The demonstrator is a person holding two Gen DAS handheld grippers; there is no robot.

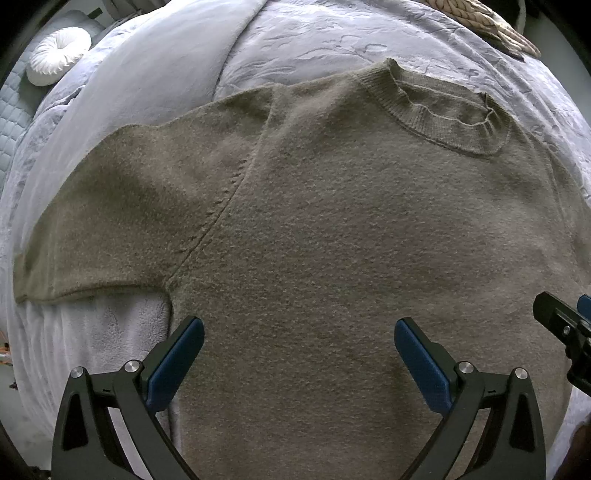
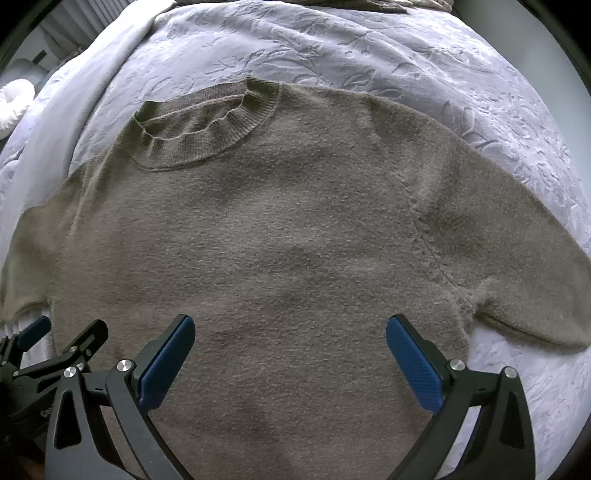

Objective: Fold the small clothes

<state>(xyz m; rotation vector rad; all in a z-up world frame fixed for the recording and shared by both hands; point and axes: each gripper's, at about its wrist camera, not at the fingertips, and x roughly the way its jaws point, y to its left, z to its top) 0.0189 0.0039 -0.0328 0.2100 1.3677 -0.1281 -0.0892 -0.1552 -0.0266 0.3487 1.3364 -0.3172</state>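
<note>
The sweater [image 1: 332,221] lies flat on the bedspread [image 1: 332,33], front side up, with both short sleeves spread out to the sides. Its collar [image 1: 443,114] points away from me and the lower part of the body comes toward me, so the long axis of the sweater runs straight ahead from my two grippers. The hem I cannot see; it is below the edge of both views.

My left gripper [image 1: 299,350] hangs over the lower left part of the body, with its jaws wide apart and nothing between them. The left sleeve [image 1: 110,214] lies just beside it, further to the left, and the armpit corner is near its left finger. My right gripper [image 2: 290,347] hangs over the lower right part, also wide apart and with nothing in it. The right sleeve [image 2: 517,258] goes out to the right of it.

The two grippers are side by side, close together, each one nearer to the sleeve of its own side. I judge the folding is not yet begun. The next move probably is to take a sleeve or a side edge and bring it across the body toward the middle line.

Behind the sweater is a folded blanket [image 1: 166,48] and a round white cushion [image 1: 57,55].
</note>
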